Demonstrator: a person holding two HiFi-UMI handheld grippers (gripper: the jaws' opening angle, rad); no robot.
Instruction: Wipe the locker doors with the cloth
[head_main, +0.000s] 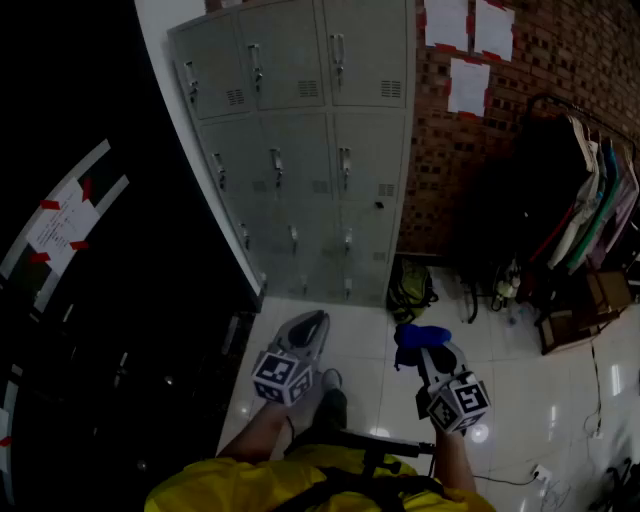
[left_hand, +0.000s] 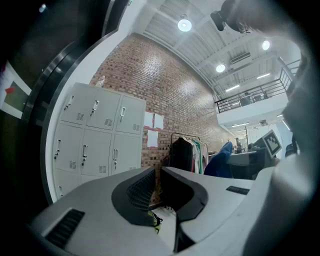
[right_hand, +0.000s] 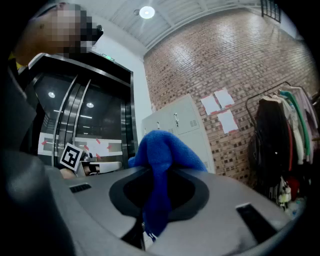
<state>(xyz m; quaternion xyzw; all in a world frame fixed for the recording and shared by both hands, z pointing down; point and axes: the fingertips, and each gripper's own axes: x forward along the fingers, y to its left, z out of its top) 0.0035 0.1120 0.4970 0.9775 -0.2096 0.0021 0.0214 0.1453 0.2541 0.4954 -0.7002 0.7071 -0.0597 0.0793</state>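
A bank of grey locker doors (head_main: 300, 150) stands against the wall ahead of me, several steps away; it also shows as the lockers (left_hand: 95, 135) and lockers (right_hand: 175, 130) in the two gripper views. My right gripper (head_main: 424, 350) is shut on a blue cloth (head_main: 422, 335), which bunches above its jaws and hangs down between them, as the cloth (right_hand: 161, 170) shows. My left gripper (head_main: 316, 320) is held beside it, low over the floor, jaws shut with nothing in them (left_hand: 158, 170). Neither gripper touches the lockers.
A brick wall (head_main: 470, 150) with white papers (head_main: 468, 85) runs right of the lockers. At its foot lies a green backpack (head_main: 410, 290). A clothes rack (head_main: 590, 200) with hanging garments stands at the right. Dark glass doors (head_main: 90, 280) fill the left. White tiled floor (head_main: 520, 400) lies underfoot.
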